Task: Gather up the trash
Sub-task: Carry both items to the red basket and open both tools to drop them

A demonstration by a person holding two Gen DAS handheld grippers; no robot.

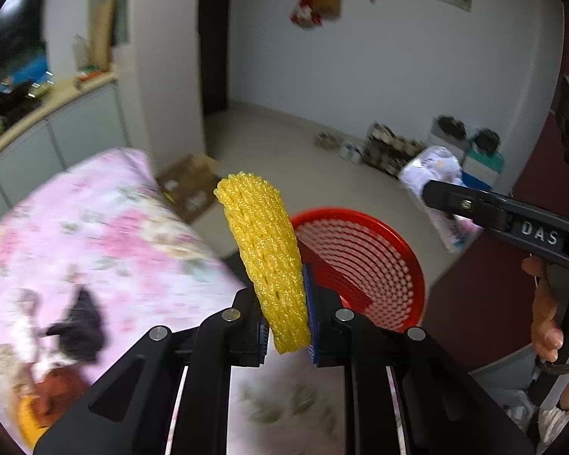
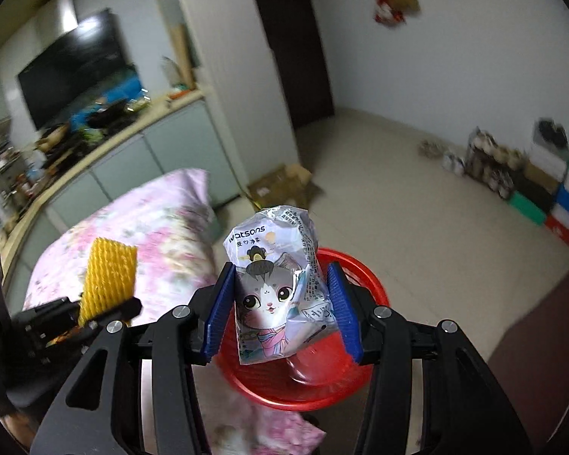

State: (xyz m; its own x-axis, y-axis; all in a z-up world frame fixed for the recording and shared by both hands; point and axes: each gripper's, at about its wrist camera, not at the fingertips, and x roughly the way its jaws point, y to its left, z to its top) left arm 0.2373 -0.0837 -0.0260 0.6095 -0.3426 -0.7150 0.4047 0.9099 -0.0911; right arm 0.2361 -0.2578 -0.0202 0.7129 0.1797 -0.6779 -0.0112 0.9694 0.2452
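Left wrist view: my left gripper [image 1: 286, 331] is clamped on a yellow foam net sleeve [image 1: 267, 258] that stands upright between the blue pads, with the red basket [image 1: 390, 242] just beyond and below it. On the right wrist view, my right gripper [image 2: 282, 311] pinches a Watsons cat-print packet [image 2: 278, 288] directly above that basket's rim [image 2: 375, 288]. A pink floral bedcover [image 2: 151, 235] lies to the left, near a cardboard box [image 2: 284, 185] on the floor.

L tongs [image 1: 286, 335] squeezed tight on the yellow foam net [image 1: 269, 261], held up. R tongs [image 2: 282, 318] pinch the tissue pack [image 2: 280, 288] on both sides. Person's hand [image 1: 550, 314] grips the R handle.
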